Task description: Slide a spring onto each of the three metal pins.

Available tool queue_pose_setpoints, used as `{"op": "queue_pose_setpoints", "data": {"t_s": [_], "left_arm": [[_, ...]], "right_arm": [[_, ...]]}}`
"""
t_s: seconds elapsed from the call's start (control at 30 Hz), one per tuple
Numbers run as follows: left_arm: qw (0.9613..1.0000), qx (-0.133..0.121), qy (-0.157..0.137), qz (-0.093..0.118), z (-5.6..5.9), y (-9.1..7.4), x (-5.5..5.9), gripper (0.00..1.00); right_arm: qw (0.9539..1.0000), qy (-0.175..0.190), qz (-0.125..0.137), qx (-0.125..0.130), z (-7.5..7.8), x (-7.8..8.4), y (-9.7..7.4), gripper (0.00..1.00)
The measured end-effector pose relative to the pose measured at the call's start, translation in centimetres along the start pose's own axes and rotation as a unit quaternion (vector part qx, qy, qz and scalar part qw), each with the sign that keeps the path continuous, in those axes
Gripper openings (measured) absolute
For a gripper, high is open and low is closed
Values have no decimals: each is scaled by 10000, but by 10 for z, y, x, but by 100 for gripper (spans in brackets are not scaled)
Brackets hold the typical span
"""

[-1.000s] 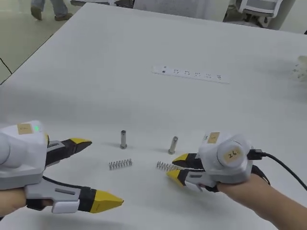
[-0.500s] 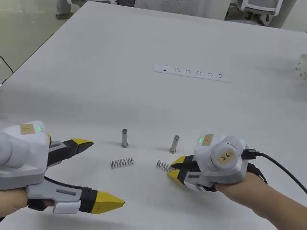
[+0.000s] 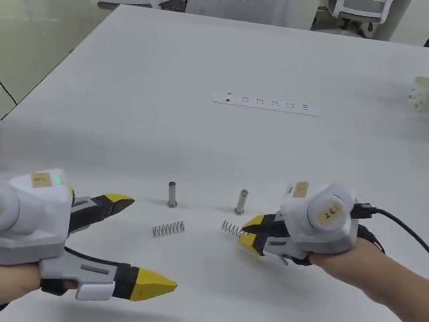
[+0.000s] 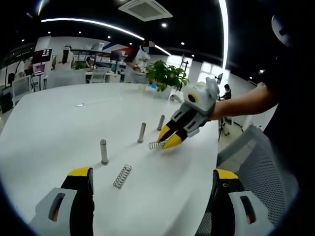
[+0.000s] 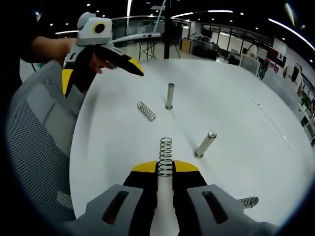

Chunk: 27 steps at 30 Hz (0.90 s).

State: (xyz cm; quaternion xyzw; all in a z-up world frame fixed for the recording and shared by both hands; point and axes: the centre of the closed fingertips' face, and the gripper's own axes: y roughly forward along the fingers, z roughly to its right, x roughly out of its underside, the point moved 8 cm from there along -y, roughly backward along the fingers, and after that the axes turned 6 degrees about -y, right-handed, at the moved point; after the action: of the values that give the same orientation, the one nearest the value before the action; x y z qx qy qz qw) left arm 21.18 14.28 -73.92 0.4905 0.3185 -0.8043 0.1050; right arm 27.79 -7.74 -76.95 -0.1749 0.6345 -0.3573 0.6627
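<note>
My right claw [image 5: 165, 169] is clamped on one spring [image 5: 166, 150], whose long axis runs straight out along the jaws. A second spring [image 3: 167, 229] lies flat near the desk's [image 3: 201, 80] near edge, lengthwise along it. A third spring [image 5: 249, 201] lies beside my right claw. I count three pins [image 4: 141, 132], all bare. My left claw [image 3: 141, 241] is spread wide, holding nothing.

The head view looks forward and down from above the near edge of the surface [image 3: 134, 100], with the upright pin [image 3: 172, 194] just ahead. The left gripper view sits low and close on one side of that pin [image 4: 104, 151], facing across it. The right gripper view faces back from beyond the pin [image 5: 170, 96], equally low. All three share the pin and the loose spring [image 3: 167, 229] beside it.
</note>
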Motion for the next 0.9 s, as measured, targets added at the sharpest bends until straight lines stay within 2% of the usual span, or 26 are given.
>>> {"op": "queue_pose_setpoints", "data": {"t_s": [0.13, 0.27, 0.37, 0.43, 0.57, 0.67, 0.8, 0.9], "left_arm": [[9999, 114, 66, -15, 5, 5, -5, 95], [9992, 334, 202, -83, 10, 13, -9, 93], [9986, 448, 268, -132, 11, 18, -13, 87], [9976, 619, 231, -186, 13, 21, -15, 81], [9961, 758, 388, -222, 18, 32, -20, 77], [9951, 866, 435, -193, 21, 40, -24, 71], [9926, 1072, 497, -264, 29, 51, -23, 64], [9903, 1203, 594, -369, 35, 58, -22, 61]], "right_arm": [[9999, -151, 24, -29, 1, -3, -12, 8], [9995, -272, 60, -119, 1, -6, -26, 8], [9992, -365, 75, -162, 1, -8, -32, 8], [9988, -436, 89, -202, -1, -9, -36, 8], [9973, -618, 151, -359, -6, -11, -40, 8], [9952, -828, 165, -502, -11, -12, -41, 8], [9887, -1340, 104, -671, -18, -11, -42, 8], [9864, -1440, 169, -778, -22, -13, -45, 8]]}}
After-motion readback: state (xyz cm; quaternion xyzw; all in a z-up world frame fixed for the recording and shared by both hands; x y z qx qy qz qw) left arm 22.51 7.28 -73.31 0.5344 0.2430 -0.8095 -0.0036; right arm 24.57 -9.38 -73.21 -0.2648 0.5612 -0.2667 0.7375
